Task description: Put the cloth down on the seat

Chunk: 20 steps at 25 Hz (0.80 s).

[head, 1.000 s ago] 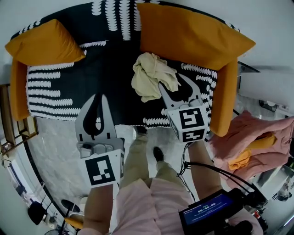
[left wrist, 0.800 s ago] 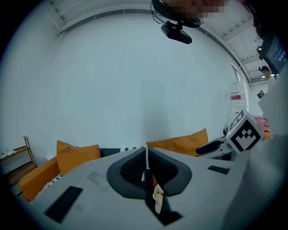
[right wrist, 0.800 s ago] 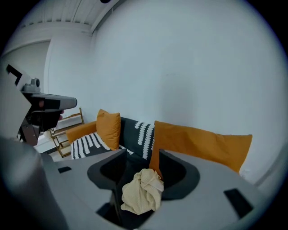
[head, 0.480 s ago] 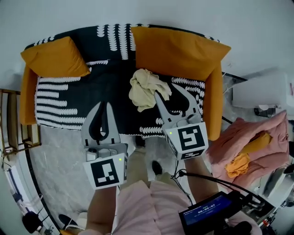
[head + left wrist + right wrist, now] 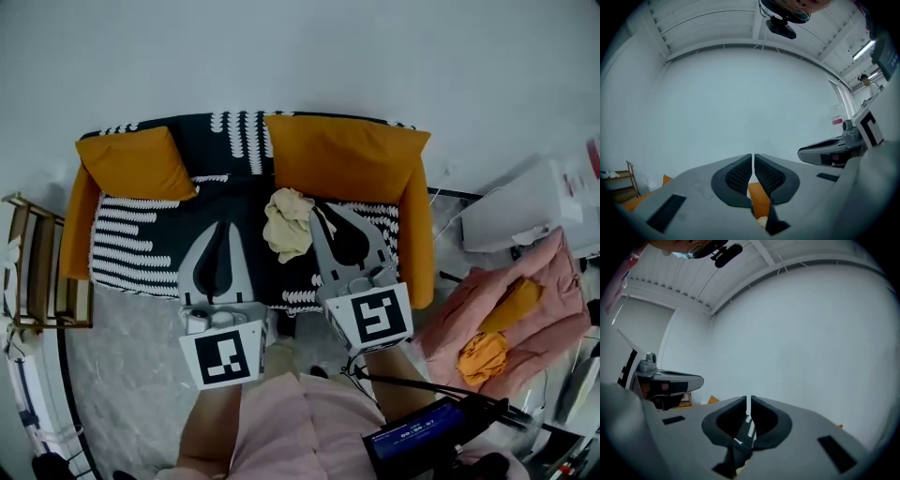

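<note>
I am judging the task as essentially finished. The cloth is lying in a crumpled cream heap on the seat of the sofa, which is serving as my worktop here. It is sitting just in front of the large orange cushion and well apart from the smaller cushion at the other end.

Neither tool is touching the cloth. The left hand-held gripper is hanging clenched over the front of the seat. In its own view the left hand-held gripper is showing only a thin slit between the pads, with nothing in it. The right hand-held gripper is hovering just beside the cloth, also clenched. In its own view the right hand-held gripper is likewise gripping nothing. As far as I can judge, only backing away is left.

Both gripper views are mostly showing blank wall, so I am getting no close look at the cloth. From the head view I am unable to tell whether it is resting against the cushion behind it. The right hand-held gripper is covering part of the seat, and the pink fabric pile is running off the picture's edge.
</note>
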Available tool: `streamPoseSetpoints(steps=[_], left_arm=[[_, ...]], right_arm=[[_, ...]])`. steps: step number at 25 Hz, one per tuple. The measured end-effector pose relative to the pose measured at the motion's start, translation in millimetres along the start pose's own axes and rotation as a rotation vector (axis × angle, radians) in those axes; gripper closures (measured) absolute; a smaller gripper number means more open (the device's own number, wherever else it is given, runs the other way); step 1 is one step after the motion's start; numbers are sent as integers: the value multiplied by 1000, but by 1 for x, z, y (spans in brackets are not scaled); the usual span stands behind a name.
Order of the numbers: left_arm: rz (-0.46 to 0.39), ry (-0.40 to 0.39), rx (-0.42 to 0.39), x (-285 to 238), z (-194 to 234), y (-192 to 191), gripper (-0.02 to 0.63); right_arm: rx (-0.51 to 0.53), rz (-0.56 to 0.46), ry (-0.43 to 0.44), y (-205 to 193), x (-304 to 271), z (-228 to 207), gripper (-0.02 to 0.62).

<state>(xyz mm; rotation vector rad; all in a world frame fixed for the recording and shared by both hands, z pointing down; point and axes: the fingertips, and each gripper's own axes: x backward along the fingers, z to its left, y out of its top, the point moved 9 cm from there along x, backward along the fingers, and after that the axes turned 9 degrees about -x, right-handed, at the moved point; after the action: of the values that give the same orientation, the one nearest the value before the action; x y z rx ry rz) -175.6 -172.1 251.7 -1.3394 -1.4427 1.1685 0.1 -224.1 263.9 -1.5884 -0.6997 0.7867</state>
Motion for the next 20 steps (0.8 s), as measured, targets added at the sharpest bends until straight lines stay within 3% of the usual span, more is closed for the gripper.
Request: streamPoseSetpoints(steps=[3, 12, 20], left_arm=[[-18, -2, -19, 7, -7, 17, 581], [-81, -12, -20, 13, -17, 47, 581], [-105, -26, -34, 13, -22, 55, 581]], right_arm=[[7, -53, -18, 18, 15, 2, 594], [62, -161, -14, 49, 34, 8, 595], [79, -187, -19, 57, 37, 9, 595]])
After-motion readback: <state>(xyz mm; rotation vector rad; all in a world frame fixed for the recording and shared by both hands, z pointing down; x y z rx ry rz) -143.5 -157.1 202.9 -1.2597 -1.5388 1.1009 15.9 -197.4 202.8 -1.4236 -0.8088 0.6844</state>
